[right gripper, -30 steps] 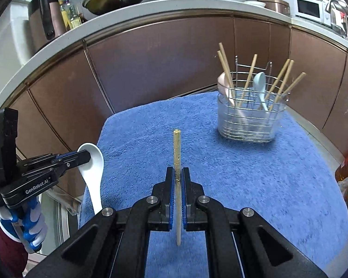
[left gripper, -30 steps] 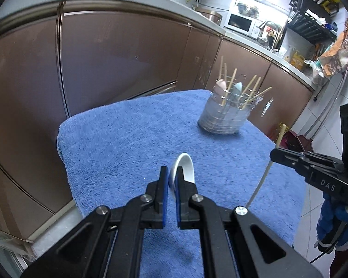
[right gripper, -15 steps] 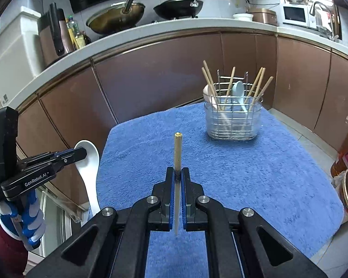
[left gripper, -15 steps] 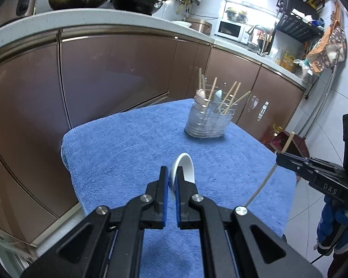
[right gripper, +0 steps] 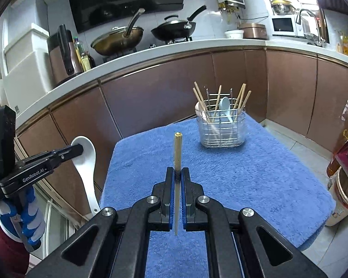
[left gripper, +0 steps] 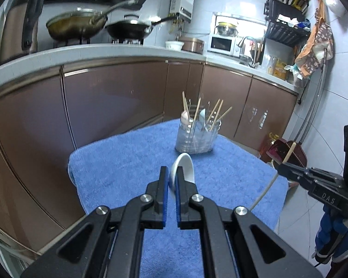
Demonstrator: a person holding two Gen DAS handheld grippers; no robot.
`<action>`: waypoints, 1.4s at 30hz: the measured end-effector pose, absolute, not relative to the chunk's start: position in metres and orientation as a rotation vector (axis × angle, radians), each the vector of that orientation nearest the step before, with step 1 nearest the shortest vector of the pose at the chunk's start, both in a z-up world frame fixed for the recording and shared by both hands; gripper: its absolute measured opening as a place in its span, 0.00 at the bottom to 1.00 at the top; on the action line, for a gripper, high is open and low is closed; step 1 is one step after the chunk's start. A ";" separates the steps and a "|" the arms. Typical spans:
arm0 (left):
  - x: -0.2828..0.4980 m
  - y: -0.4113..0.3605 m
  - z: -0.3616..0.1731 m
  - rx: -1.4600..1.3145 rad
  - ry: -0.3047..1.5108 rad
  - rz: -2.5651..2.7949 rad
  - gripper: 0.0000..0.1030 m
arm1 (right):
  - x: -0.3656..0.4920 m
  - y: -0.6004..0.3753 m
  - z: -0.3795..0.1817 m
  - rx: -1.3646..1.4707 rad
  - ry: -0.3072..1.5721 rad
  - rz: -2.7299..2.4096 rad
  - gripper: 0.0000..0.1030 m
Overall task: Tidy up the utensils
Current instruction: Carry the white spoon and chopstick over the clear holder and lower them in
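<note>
Carrying is the step in hand, as I judge it: each claw has one utensil and both are above the near end of the worktop under a blue terry towel (left gripper: 118,162), well apart from the round wire utensil holder (left gripper: 197,136) at its far end.

In the left wrist view, the left claw (left gripper: 171,180) is closed on a white ceramic soup spoon (left gripper: 184,169), with the blue pads pressing on its bowl. The holder already has wooden chopsticks and two pale spoons standing in it. At the right edge, the right claw (left gripper: 284,170) grips a slim wooden chopstick (left gripper: 288,153).

In the right wrist view, the right claw is closed tightly on the chopstick, which stands nearly upright between the pads with its tip above them. At the left, the left claw holds the white spoon, handle hanging down; a blue-and-white gloved hand (right gripper: 23,217) holds that tool.

The next move, I think, calls for bringing each utensil over the holder's open top and lowering it before releasing.
</note>
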State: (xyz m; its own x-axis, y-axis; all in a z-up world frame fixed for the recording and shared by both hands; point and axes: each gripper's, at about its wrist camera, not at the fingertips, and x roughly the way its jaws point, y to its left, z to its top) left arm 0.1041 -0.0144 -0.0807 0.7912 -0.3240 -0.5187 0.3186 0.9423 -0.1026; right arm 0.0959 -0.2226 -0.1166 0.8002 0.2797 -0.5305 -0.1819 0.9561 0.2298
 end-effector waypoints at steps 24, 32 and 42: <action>0.097 -0.059 -0.064 0.082 0.440 -0.323 0.04 | 0.104 -0.241 -0.116 0.194 0.571 0.215 0.05; 0.128 -0.065 -0.076 0.056 0.479 -0.325 0.04 | 0.124 -0.253 -0.118 0.200 0.564 0.200 0.05; 0.199 -0.070 -0.048 -0.070 0.447 -0.357 0.04 | 0.169 -0.278 -0.094 0.202 0.489 0.190 0.05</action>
State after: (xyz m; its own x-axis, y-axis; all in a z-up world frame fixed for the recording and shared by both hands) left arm 0.1993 -0.0700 -0.0477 0.8409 -0.3523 -0.4108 0.3219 0.9358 -0.1436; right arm 0.1691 -0.2779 -0.0938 0.8660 0.2280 -0.4450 -0.1320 0.9627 0.2363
